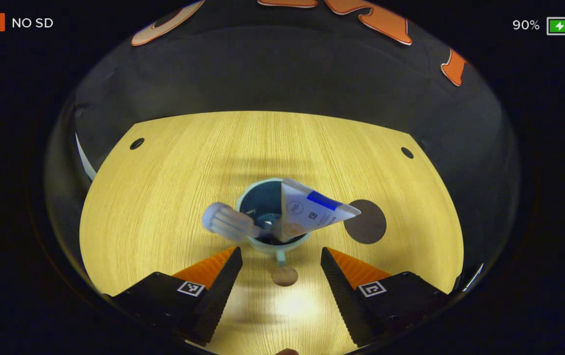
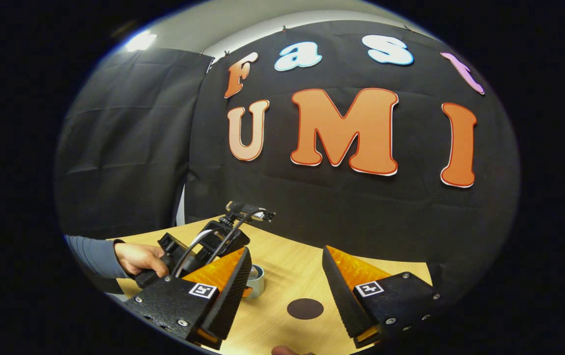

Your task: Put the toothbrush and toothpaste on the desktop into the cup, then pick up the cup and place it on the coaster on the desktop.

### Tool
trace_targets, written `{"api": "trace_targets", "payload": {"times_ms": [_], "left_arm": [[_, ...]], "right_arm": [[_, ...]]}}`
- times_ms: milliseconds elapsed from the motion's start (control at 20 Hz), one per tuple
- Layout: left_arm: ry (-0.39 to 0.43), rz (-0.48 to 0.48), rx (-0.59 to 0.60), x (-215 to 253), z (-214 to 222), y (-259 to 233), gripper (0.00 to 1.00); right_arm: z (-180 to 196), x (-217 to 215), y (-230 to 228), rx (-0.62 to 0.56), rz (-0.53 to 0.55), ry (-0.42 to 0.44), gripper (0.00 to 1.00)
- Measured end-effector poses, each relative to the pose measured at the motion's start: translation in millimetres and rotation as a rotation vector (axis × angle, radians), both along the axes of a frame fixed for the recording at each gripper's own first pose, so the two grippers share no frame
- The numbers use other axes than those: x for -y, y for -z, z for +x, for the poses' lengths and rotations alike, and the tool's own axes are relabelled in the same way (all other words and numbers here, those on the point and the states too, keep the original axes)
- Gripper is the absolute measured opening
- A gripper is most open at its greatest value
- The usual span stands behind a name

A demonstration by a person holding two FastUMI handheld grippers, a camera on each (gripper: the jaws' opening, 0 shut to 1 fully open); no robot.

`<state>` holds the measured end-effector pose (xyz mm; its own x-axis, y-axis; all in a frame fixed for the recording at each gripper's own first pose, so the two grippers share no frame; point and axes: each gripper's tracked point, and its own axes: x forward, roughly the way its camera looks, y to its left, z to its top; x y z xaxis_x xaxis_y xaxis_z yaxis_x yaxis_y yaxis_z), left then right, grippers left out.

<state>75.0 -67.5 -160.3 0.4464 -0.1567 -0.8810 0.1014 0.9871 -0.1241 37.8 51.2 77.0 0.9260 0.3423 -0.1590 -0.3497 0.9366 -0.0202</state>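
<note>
Looking down from the left gripper view, the cup [image 1: 270, 217] is seen standing on the wooden bench [image 1: 164, 197] near the middle of the picture, with its small handle pointing toward 6 o'clock. The toothpaste [image 1: 312, 209] is propped in the cup, its flat crimped end leaning out over the rim toward 3 o'clock, while its cap end is lost inside the cup. The toothbrush [image 1: 228, 223] is also held by the cup, its head sticking out over the rim toward 9 o'clock; its handle is mostly hidden inside. The coaster [image 1: 369, 224], a dark round disc, lies flat on the bench just beside the cup at 3 o'clock, and its near edge is covered by the tip of the toothpaste. The left gripper [image 1: 281, 256] is held above the bench at 6 o'clock of the cup, its jaws spread wide and nothing between them. In the right gripper view, the right gripper [image 2: 286, 268] is likewise seen with jaws spread and empty. Between them the coaster [image 2: 305, 308] is visible on the bench [image 2: 292, 266]. The cup [image 2: 255, 281] is largely hidden behind one finger, only a pale sliver showing. The left gripper [image 2: 203, 244] and the hand [image 2: 139, 259] holding it are partly cut off at 9 o'clock, and its jaws cannot be made out there.
</note>
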Motion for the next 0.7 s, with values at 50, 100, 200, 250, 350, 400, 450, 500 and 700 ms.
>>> {"api": "trace_targets", "payload": {"times_ms": [50, 100, 200, 250, 350, 400, 450, 500, 700], "left_arm": [[-0.013, 0.001, -0.022, 0.0, 1.3, -2.2, 0.96], [-0.021, -0.006, -0.036, -0.6, 0.8, -3.9, 0.95], [-0.035, 0.015, -0.055, -2.3, 2.3, -4.3, 0.87], [-0.036, 0.034, -0.062, -4.5, 3.2, -6.4, 0.84], [-0.041, 0.066, -0.070, -9.5, 11.1, -17.9, 0.77], [-0.047, 0.060, -0.080, -10.3, 13.0, -22.9, 0.71], [-0.047, 0.066, -0.091, -13.6, 16.3, -29.1, 0.61], [-0.052, 0.069, -0.098, -14.8, 15.5, -29.2, 0.60], [-0.063, 0.059, -0.102, -16.1, 9.0, -30.4, 0.25]], "right_arm": [[-2.9, 3.1, -0.8, 0.007, 0.003, 0.002, 0.87], [-5.5, 4.9, -2.1, 0.012, 0.008, 0.000, 0.87], [-12.1, 7.1, -2.0, 0.014, 0.016, -0.007, 0.87], [-15.3, 7.8, -0.1, 0.014, 0.015, -0.012, 0.88], [-20.8, 11.0, 6.1, 0.013, 0.016, -0.014, 0.88], [-20.0, 11.5, 9.2, 0.008, 0.019, -0.012, 0.88], [-19.4, 11.8, 12.9, 0.000, 0.023, -0.013, 0.88], [-18.5, 12.8, 15.0, -0.008, 0.030, -0.012, 0.88], [-17.0, 16.8, 21.8, -0.024, 0.057, -0.007, 0.88]]}}
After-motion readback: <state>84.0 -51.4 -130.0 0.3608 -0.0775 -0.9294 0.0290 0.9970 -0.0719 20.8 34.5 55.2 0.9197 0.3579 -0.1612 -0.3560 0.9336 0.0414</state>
